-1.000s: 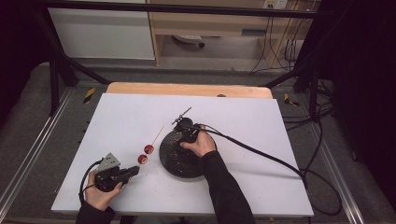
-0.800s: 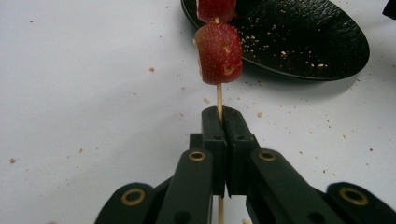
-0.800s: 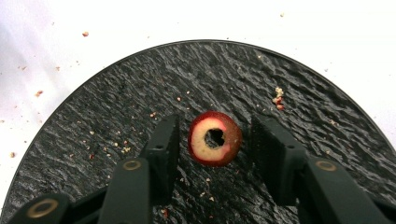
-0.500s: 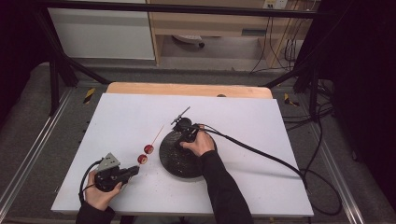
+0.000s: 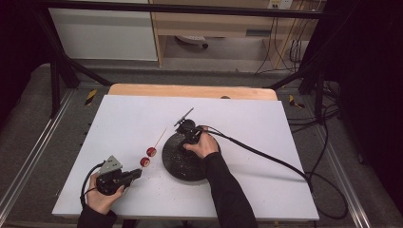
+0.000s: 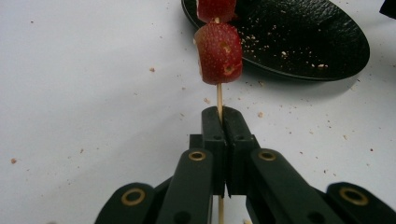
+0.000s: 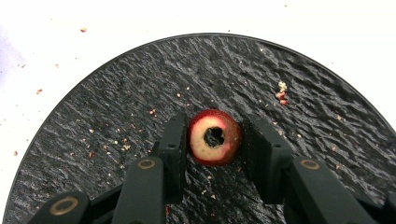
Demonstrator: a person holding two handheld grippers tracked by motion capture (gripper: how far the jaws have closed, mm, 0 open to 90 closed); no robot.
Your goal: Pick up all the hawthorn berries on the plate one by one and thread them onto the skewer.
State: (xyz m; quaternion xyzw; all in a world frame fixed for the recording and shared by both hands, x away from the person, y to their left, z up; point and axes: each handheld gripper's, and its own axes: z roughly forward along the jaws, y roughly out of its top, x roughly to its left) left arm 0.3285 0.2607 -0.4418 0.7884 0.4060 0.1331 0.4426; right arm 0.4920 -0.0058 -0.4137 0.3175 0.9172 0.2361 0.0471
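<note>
One camera overhead, one riding on each gripper.

The high view looks forward and down over the whole white table [image 5: 119, 123] from the person's side. The left gripper view sits low and close, facing along its jaws toward the skewer [image 6: 219, 100] and the black plate [image 6: 327, 51]. The right gripper view hangs close above that plate [image 7: 303, 60], which all three views share.

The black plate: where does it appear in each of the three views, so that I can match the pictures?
High view: the black plate lies mid-table, partly under the right hand.
Left gripper view: top right, beyond the strawberry on the skewer.
Right gripper view: across the middle and bottom, beneath the jaws and the red fruit piece between them.
Shared landmark: the white table bordering the plate's round rim.
</note>
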